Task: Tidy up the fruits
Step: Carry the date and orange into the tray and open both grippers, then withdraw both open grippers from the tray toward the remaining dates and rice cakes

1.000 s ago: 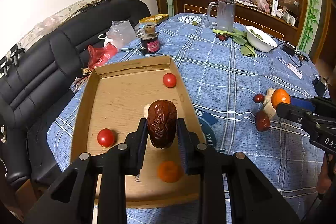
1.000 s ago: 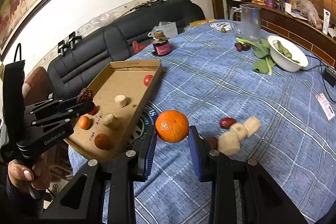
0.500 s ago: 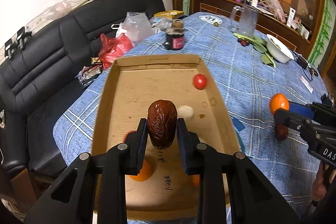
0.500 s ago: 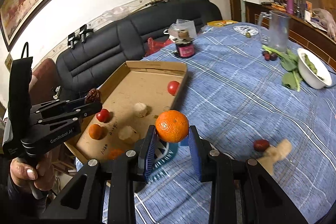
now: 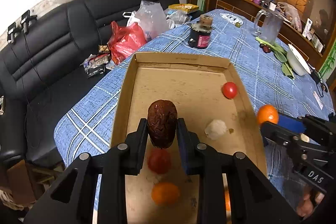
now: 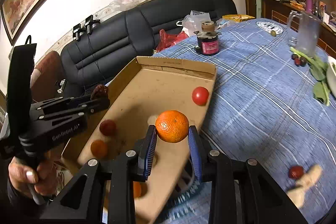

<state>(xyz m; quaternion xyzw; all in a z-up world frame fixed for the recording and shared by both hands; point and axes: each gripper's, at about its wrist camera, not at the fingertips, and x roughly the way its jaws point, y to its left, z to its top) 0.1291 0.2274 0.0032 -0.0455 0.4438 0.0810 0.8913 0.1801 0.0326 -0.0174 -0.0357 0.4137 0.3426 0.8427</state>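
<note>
My left gripper (image 5: pixel 162 133) is shut on a wrinkled brown date (image 5: pixel 162 122) and holds it above the cardboard tray (image 5: pixel 180 62). It also shows in the right wrist view (image 6: pixel 100 98) at the tray's left edge. My right gripper (image 6: pixel 172 140) is shut on an orange mandarin (image 6: pixel 172 126) above the tray's near right part; the mandarin also shows in the left wrist view (image 5: pixel 267 114). In the tray (image 6: pixel 178 63) lie a red tomato (image 5: pixel 230 90), a second tomato (image 5: pixel 159 161), a small orange fruit (image 5: pixel 165 193) and a white piece (image 5: pixel 216 129).
The tray sits on a blue checked tablecloth (image 6: pixel 262 87). A dark jar (image 6: pixel 208 41), a glass mug (image 6: pixel 306 33), green leaves and a white bowl (image 5: pixel 298 60) stand further back. A red date (image 6: pixel 296 171) and pale pieces (image 6: pixel 308 182) lie at right. A black sofa (image 5: pixel 52 45) is left.
Both grippers have moved left over the tray with their fruit. The mandarin has gone from above the tablecloth to above the tray's right side.
</note>
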